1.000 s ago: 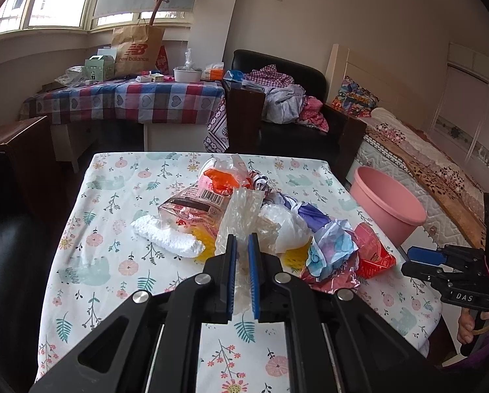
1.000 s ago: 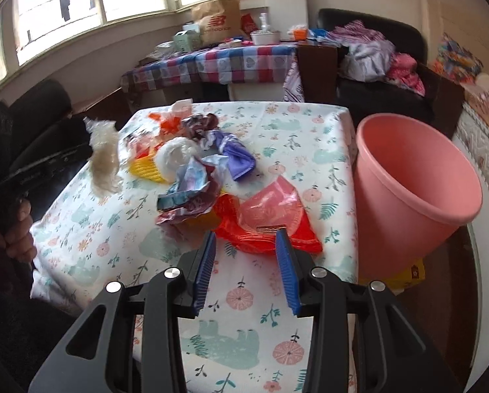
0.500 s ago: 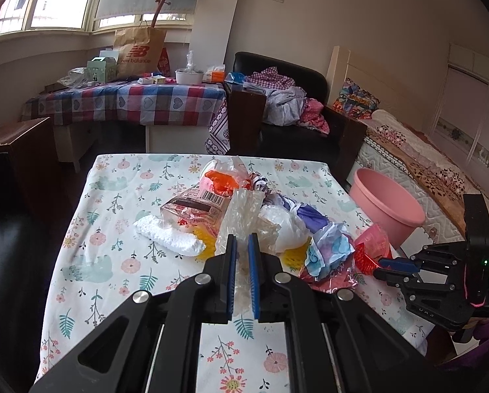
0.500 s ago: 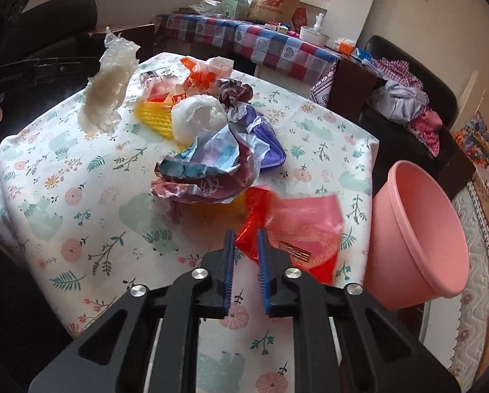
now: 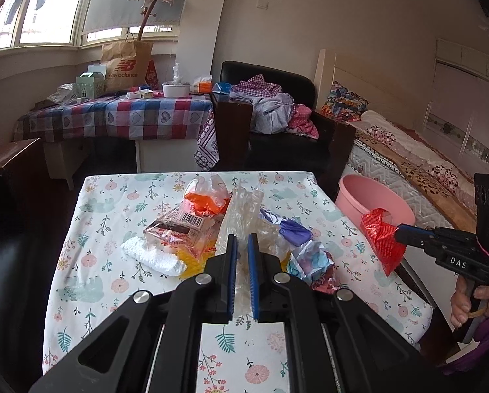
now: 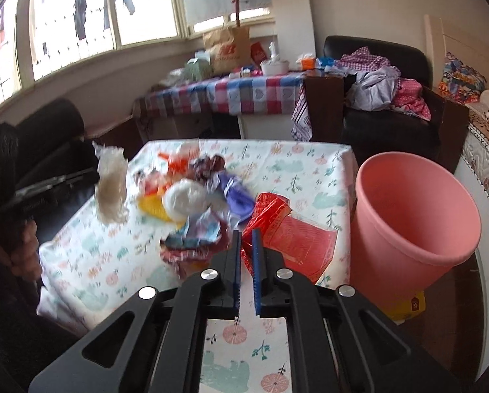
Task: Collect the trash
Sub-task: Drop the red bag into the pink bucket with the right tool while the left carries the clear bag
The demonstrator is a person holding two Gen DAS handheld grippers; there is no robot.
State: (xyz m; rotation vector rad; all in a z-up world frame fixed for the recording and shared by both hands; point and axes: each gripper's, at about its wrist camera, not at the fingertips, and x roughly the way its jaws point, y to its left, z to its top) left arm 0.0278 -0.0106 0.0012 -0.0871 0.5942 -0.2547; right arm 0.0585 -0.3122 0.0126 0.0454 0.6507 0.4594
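Observation:
My left gripper (image 5: 241, 240) is shut on a crumpled clear plastic bag (image 5: 244, 209), held up over the trash pile (image 5: 185, 229) on the floral table (image 5: 113, 196). In the right wrist view the same bag (image 6: 112, 193) hangs at the left. My right gripper (image 6: 247, 240) has its jaws closing tight on a red plastic wrapper (image 6: 293, 235), which is lifted off the cloth. From the left wrist view, that right gripper (image 5: 401, 231) holds the red wrapper (image 5: 382, 242) by the table's right edge, in front of the pink bucket (image 5: 372, 199).
The pink bucket (image 6: 414, 216) stands on the floor right of the table. The pile holds a white foam piece (image 5: 153, 257), a purple wrapper (image 5: 293, 229) and a crumpled colourful wrapper (image 5: 313, 258). Behind are a checked-cloth table (image 5: 130, 114), a black armchair (image 5: 277, 137) and a bed (image 5: 408, 150).
My right gripper shut on the red wrapper and lifted it off the table toward the bucket side. The left gripper stayed put with the clear bag.

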